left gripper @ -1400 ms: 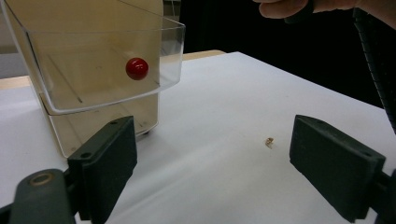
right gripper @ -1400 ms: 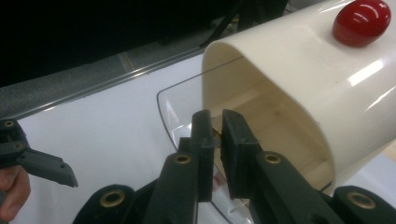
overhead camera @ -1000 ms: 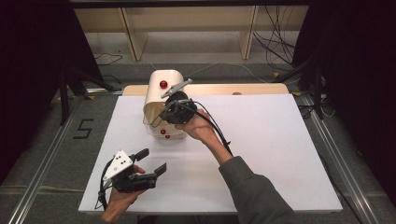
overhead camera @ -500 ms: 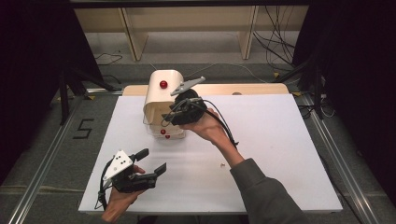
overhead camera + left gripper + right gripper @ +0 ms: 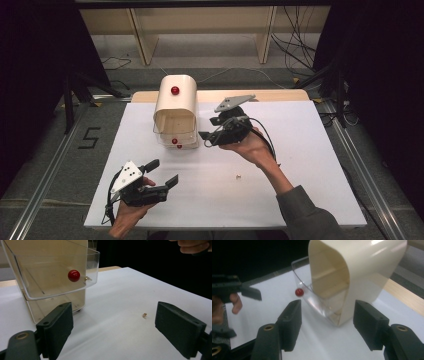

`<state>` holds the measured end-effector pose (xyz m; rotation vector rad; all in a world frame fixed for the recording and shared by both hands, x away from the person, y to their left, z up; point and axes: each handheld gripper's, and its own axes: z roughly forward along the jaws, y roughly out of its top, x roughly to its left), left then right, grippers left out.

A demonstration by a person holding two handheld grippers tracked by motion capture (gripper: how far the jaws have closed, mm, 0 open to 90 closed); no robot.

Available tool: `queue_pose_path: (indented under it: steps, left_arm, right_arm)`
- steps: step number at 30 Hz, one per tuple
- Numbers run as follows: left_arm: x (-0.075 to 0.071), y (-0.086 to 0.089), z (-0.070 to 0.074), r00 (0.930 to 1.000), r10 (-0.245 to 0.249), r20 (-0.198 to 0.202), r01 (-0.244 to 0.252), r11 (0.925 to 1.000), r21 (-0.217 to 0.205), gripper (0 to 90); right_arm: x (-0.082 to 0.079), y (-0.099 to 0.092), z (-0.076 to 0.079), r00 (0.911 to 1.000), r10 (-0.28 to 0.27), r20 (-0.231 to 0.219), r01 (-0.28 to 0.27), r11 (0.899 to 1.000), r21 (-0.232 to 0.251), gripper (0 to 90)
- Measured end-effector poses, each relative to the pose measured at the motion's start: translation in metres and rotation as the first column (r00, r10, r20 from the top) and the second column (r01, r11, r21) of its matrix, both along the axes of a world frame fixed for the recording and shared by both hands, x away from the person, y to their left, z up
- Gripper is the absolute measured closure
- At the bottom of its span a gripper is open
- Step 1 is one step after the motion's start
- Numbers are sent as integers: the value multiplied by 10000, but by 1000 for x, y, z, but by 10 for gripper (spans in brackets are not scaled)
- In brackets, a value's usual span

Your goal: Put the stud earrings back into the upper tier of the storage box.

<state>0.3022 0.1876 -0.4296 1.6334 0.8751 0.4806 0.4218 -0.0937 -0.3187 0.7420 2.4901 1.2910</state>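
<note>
The cream box with its clear drawer pulled open sits at nine o'clock of the right gripper – just beside it, nothing between. Its jaws have just been opening and hold nothing. The left gripper – gaping, empty – rests at seven o'clock, a small bit lying on the white table.

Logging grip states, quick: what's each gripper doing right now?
Left gripper: open, holding nothing, low over the table.
Right gripper: open, holding nothing; its jaws have just been opening, beside the cream box with the clear drawer.

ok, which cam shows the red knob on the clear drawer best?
Left gripper view: the red knob is large and sharp on the clear drawer front. High view shows it as a small dot; right gripper view shows it small and side-on.
</note>
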Motion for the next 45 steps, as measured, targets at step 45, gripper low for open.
queue_pose_path:
  steps: [45]
  left_arm:
    - [0,-1,0,10000,-4,-45,4,10000,51,144]
  right_arm:
    - [-16,-71,-131,9663,-886,-2416,52,9454,-3258,545]
